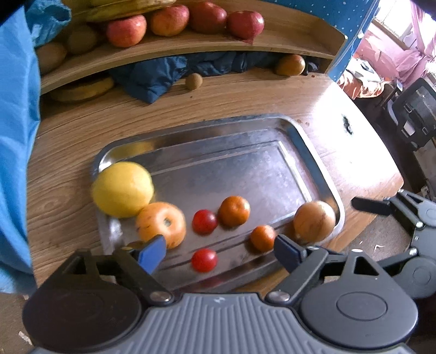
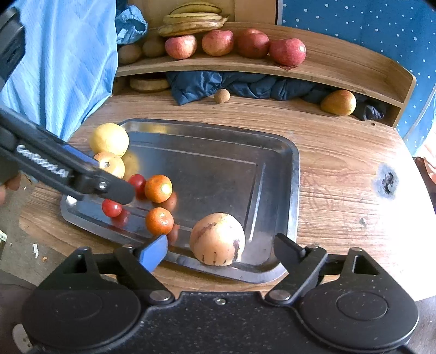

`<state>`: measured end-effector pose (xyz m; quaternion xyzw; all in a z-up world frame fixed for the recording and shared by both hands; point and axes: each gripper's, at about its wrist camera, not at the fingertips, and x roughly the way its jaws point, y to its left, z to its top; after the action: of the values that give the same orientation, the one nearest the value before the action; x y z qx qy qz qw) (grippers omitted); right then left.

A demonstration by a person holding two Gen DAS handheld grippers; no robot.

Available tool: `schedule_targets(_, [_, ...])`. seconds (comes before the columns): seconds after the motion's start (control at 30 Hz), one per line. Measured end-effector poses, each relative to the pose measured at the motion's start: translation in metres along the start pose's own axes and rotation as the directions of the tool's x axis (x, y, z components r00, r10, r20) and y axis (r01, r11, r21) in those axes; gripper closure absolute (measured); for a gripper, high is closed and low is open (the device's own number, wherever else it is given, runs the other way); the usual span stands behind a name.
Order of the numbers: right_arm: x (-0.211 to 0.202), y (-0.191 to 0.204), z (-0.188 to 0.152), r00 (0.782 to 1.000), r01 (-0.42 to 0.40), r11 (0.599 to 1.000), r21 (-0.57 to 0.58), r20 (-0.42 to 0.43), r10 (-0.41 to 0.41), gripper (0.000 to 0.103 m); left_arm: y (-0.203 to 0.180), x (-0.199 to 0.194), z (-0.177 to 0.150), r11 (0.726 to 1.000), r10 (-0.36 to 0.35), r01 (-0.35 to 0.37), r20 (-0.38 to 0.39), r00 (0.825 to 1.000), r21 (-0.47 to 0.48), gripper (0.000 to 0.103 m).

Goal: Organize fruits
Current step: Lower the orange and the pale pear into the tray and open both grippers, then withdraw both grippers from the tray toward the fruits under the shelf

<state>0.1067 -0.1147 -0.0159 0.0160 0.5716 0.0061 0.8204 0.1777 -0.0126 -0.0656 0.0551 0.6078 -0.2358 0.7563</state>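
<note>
A steel tray (image 1: 299,141) (image 2: 272,152) lies on the wooden table. It holds a yellow lemon (image 1: 122,189) (image 2: 109,139), a pale orange persimmon (image 1: 161,224) (image 2: 110,163), two red cherry tomatoes (image 1: 204,222) (image 1: 203,260), two small oranges (image 1: 234,211) (image 1: 263,237) (image 2: 158,188) (image 2: 159,220) and a tan round fruit (image 1: 314,221) (image 2: 217,239). My left gripper (image 1: 219,253) is open over the tray's near edge, around the front tomato. My right gripper (image 2: 220,249) is open around the tan fruit, not touching it.
A wooden shelf (image 2: 340,68) at the back carries red apples (image 2: 287,51), bananas (image 2: 194,21) and brown fruits. Below it lie a blue cloth (image 2: 245,84), a pear (image 2: 338,102) and a small brown fruit (image 2: 221,95). A person in blue (image 2: 62,60) stands left.
</note>
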Motion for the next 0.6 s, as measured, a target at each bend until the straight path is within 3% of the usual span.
schedule_targets(0.13, [-0.003, 0.0, 0.001, 1.0, -0.006, 1.0, -0.002, -0.01, 0.006, 0.006, 0.008, -0.004, -0.008, 1.0, 0.01, -0.009, -0.045, 0.999, 0.009, 0.004])
schedule_targets(0.6, [0.004, 0.0, 0.004, 0.993, 0.037, 0.998, -0.048, -0.111, -0.042, 0.001, 0.031, 0.002, -0.027, 0.996, 0.086, -0.089, -0.165, 0.983, -0.015, 0.001])
